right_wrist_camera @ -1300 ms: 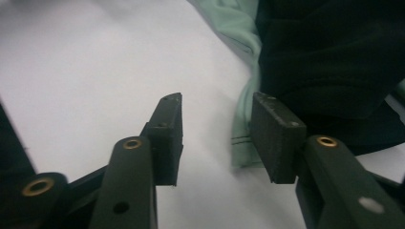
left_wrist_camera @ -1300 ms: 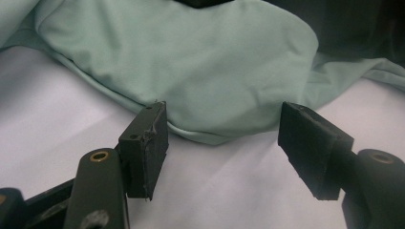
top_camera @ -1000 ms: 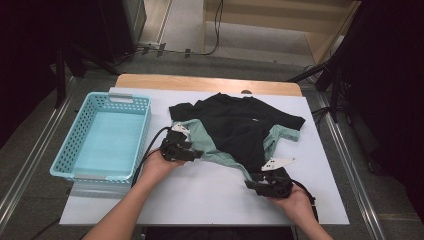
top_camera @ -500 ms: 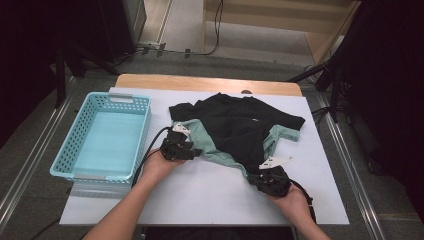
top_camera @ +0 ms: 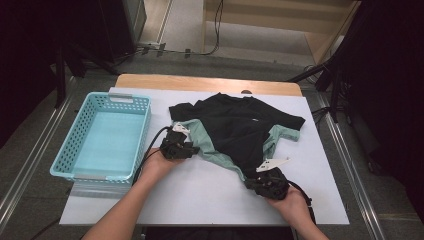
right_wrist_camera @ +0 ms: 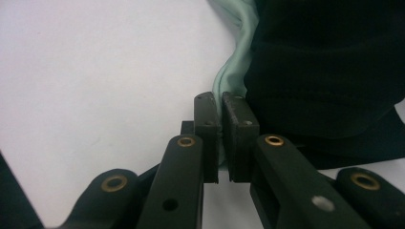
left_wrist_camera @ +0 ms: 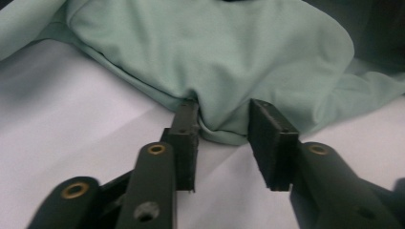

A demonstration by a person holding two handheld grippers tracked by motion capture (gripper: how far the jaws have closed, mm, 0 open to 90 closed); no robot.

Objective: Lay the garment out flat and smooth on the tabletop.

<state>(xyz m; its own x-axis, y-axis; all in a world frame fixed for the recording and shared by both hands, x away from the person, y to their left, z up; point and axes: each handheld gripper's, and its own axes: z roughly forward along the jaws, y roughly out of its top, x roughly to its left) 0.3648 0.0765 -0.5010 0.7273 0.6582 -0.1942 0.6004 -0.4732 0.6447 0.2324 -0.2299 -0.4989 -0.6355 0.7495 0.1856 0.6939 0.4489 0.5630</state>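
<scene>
Item: 1 black-and-mint shirt [top_camera: 239,131] flat on my counter [top_camera: 200,195]; my right hand-held gripper [right_wrist_camera: 219,131] pinches its mint hem, my left hand-held gripper [left_wrist_camera: 222,136] gapes around a mint fold.

The bench's [top_camera: 320,200] near edge runs out of the high view, and the shirt [right_wrist_camera: 325,62] is cut off by the right gripper view's frame.
</scene>
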